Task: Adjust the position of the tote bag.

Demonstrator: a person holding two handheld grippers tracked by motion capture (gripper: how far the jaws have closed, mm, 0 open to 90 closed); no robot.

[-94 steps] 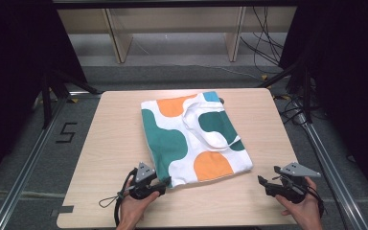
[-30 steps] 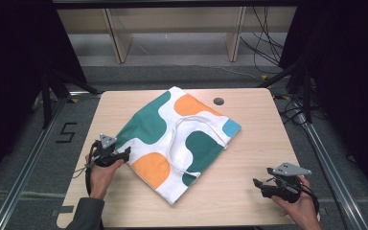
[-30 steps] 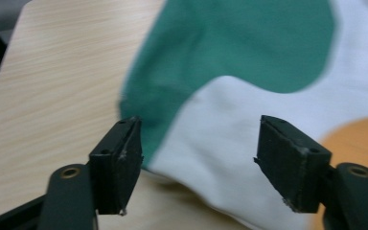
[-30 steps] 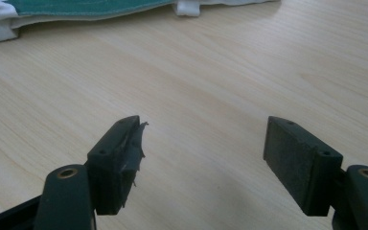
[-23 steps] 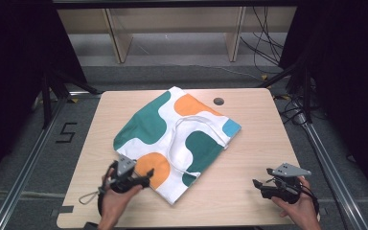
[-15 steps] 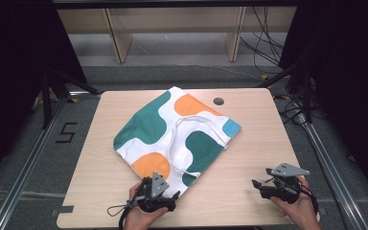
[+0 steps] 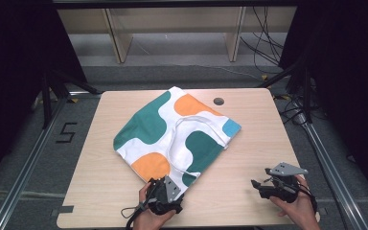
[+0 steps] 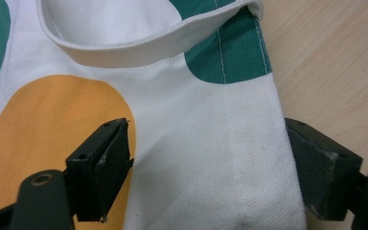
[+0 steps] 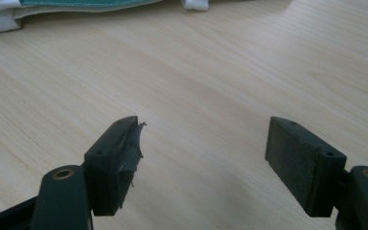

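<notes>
While the patterned tote bag [image 7: 175, 133] lies flat and turned diagonally across the middle of the high view, nothing has yet been gripped. The left gripper [image 7: 165, 194], low in the frame just left of centre, sits at the bag's nearest corner. In the left gripper view its jaws stand spread to either side of the white corner cloth [image 8: 211, 158], one over the orange patch [image 8: 43, 129], the other at the bag's edge beside bare wood, not closed on the fabric. One white handle strap [image 8: 139, 40] loops across the top of that view. The right gripper [image 7: 280, 184], at the lower right of the high view, rests well apart from the bag over the wooden table [image 9: 211, 72], jaws wide with nothing between them. I judge the corner grasp is about to be made; any lifting, turning or folding of the bag remains to be done.
</notes>
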